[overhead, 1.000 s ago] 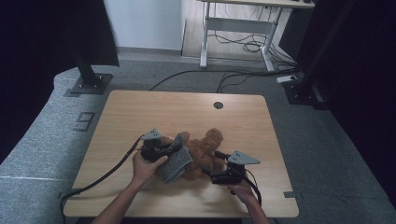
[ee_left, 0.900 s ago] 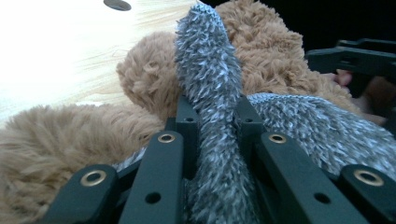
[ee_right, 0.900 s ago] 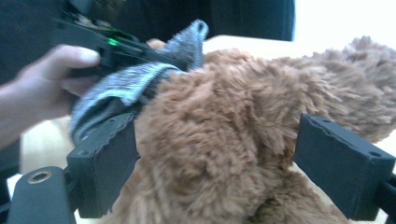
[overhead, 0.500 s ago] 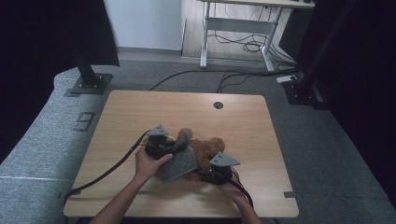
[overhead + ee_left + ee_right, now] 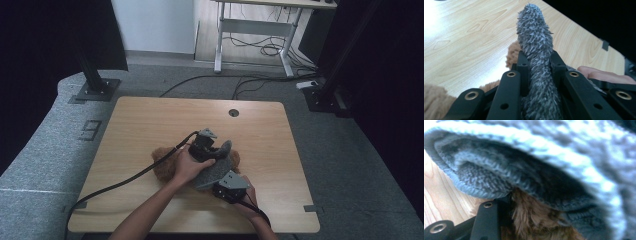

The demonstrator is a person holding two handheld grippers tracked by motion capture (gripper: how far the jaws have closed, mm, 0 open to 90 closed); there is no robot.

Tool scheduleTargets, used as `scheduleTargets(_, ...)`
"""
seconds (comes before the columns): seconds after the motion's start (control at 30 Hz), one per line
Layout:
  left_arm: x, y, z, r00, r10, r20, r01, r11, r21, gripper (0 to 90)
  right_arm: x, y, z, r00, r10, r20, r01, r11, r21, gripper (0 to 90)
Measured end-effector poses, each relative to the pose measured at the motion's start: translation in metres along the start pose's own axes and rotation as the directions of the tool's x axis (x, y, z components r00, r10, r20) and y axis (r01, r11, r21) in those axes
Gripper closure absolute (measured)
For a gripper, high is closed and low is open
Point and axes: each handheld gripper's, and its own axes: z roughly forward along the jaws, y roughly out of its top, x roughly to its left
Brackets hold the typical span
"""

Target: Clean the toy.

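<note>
We have the grey knit garment (image 5: 216,170) half drawn over the brown plush toy (image 5: 162,162) at the table's (image 5: 150,120) near middle, left claw (image 5: 223,150) clamped on its fuzzy edge, right claw (image 5: 220,184) just closing on plush, pulling down remains.

Fuzzy grey knit garment (image 5: 535,62), shaggy brown plush toy (image 5: 162,165), matt wood table (image 5: 150,120)

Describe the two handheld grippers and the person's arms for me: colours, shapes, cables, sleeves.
Both grippers, left gripper and right gripper, are black, each topped by a grey three-cornered plate. The fingers are flat black bars with brass-ringed screw holes. A black cable trails from the left one across the table and off its edge. The forearms are bare, with no sleeves in sight.
</note>
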Motion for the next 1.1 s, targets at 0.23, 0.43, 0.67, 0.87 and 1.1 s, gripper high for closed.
scheduleTargets(0.23,0.025,-0.025,-0.046,0.9976,-0.032,-0.061,0.030,0.9988,-0.039,75.1,0.000,0.000,-0.001,0.9998,0.015,0.010,-0.015,1.000,-0.004,48.7)
scheduleTargets(0.43,0.053,-0.062,-0.104,0.9904,-0.101,-0.094,0.087,0.9864,-0.139,75.6,-0.002,0.000,0.000,0.9996,0.028,0.007,-0.028,1.000,-0.010,48.9)
scheduleTargets(0.67,0.098,-0.111,-0.136,0.9627,-0.255,-0.090,0.232,0.9505,-0.207,75.2,0.000,-0.002,-0.003,0.9999,-0.003,0.014,0.004,1.000,-0.023,49.0)
scheduleTargets(0.87,0.115,-0.122,-0.142,0.9423,-0.312,-0.122,0.286,0.9389,-0.192,75.5,0.001,-0.005,-0.005,0.9999,-0.002,0.017,0.003,1.000,-0.029,49.1)
scheduleTargets(1.1,0.070,-0.075,-0.128,0.9857,-0.168,-0.010,0.162,0.9613,-0.223,75.5,-0.002,-0.005,-0.005,0.9999,0.010,0.008,-0.010,0.999,-0.031,49.1)
